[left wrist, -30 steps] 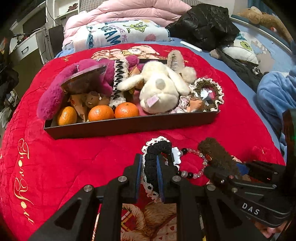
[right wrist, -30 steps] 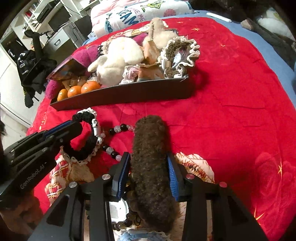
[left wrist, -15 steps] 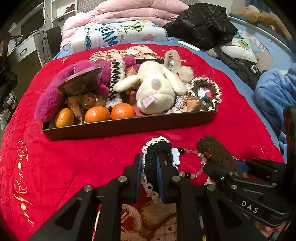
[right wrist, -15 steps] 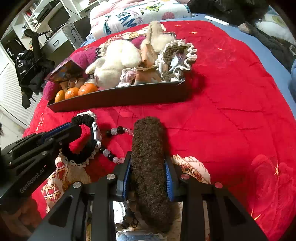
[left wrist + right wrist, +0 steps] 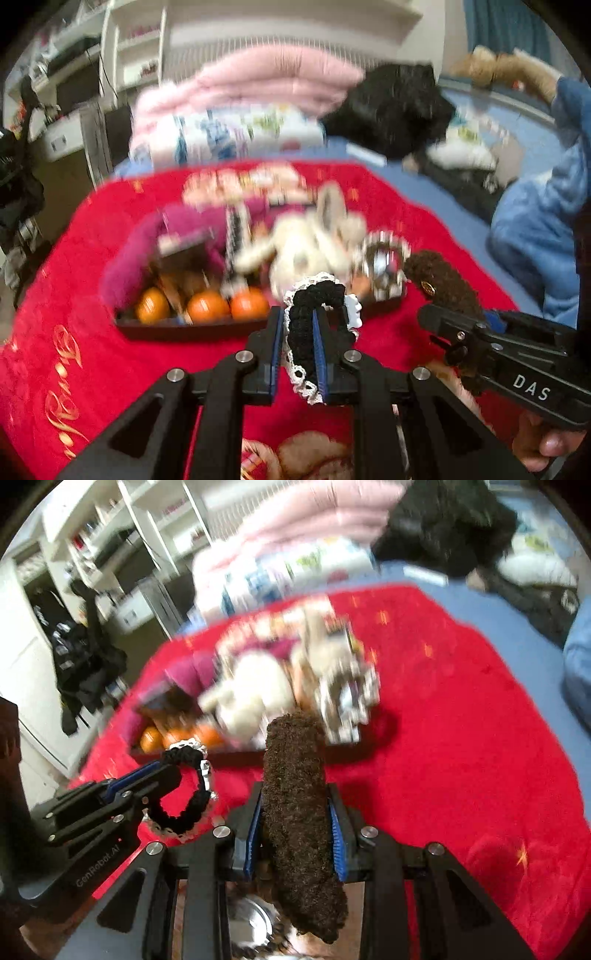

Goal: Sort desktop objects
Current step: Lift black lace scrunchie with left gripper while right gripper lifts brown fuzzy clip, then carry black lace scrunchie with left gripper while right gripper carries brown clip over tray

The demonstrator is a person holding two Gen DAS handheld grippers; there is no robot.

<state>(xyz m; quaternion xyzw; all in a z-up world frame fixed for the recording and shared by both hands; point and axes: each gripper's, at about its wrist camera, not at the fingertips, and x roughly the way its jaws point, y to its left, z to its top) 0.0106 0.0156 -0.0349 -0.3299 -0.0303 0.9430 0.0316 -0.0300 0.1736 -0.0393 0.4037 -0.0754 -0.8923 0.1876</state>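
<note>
My left gripper (image 5: pixel 298 320) is shut on a black crocheted scrunchie with white lace trim (image 5: pixel 314 295), lifted off the red blanket; the scrunchie (image 5: pixel 184 812) also hangs from it in the right wrist view. My right gripper (image 5: pixel 295 805) is shut on a fuzzy brown hair clip (image 5: pixel 295 794), held up; the clip (image 5: pixel 443 280) shows at the right of the left wrist view. Beyond both lies a dark tray (image 5: pixel 192 328) holding oranges (image 5: pixel 208 306), a white plush (image 5: pixel 306 251) and a pink plush (image 5: pixel 147 251).
The red blanket (image 5: pixel 461 757) covers the bed. Folded pink bedding (image 5: pixel 251 81) and a black jacket (image 5: pixel 391 107) lie behind the tray. A person's blue sleeve (image 5: pixel 535 229) is at the right. Shelves and a desk stand at the far left.
Both grippers have risen with their items, which now hang off the blanket. The view tilted upward, so the tray sits lower and the room behind shows. The bead bracelet is out of view.
</note>
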